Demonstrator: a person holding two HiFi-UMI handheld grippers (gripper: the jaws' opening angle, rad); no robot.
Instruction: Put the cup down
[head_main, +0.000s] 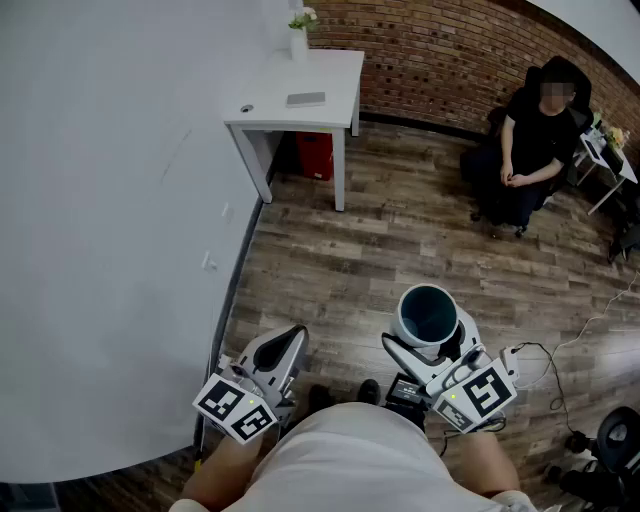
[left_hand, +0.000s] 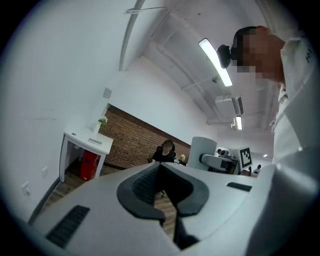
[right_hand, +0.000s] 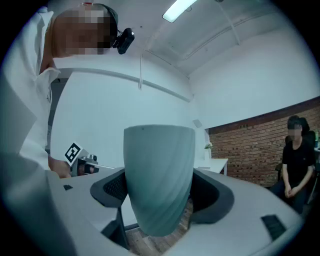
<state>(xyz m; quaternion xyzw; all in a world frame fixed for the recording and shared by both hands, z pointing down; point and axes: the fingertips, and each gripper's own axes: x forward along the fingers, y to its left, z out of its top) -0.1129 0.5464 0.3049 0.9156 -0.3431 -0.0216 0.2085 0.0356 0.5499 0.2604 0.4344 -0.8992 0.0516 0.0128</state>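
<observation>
A grey-teal ribbed cup (head_main: 428, 315) stands upright between the jaws of my right gripper (head_main: 430, 338), held in the air above the wooden floor, close to the body. In the right gripper view the cup (right_hand: 159, 175) fills the gap and both dark pads (right_hand: 111, 189) lie against its sides. My left gripper (head_main: 284, 350) is level with it at the left, its jaws shut with nothing between them. The left gripper view shows those closed jaws (left_hand: 163, 192) and, beyond them, the cup (left_hand: 202, 150) in the other gripper.
A white wall (head_main: 110, 220) runs along the left. A small white table (head_main: 330, 75) with a potted plant (head_main: 300, 30) stands at the back, a red bin (head_main: 315, 155) under it. A person (head_main: 535, 140) sits by the brick wall at right. Cables (head_main: 560, 370) trail across the floor.
</observation>
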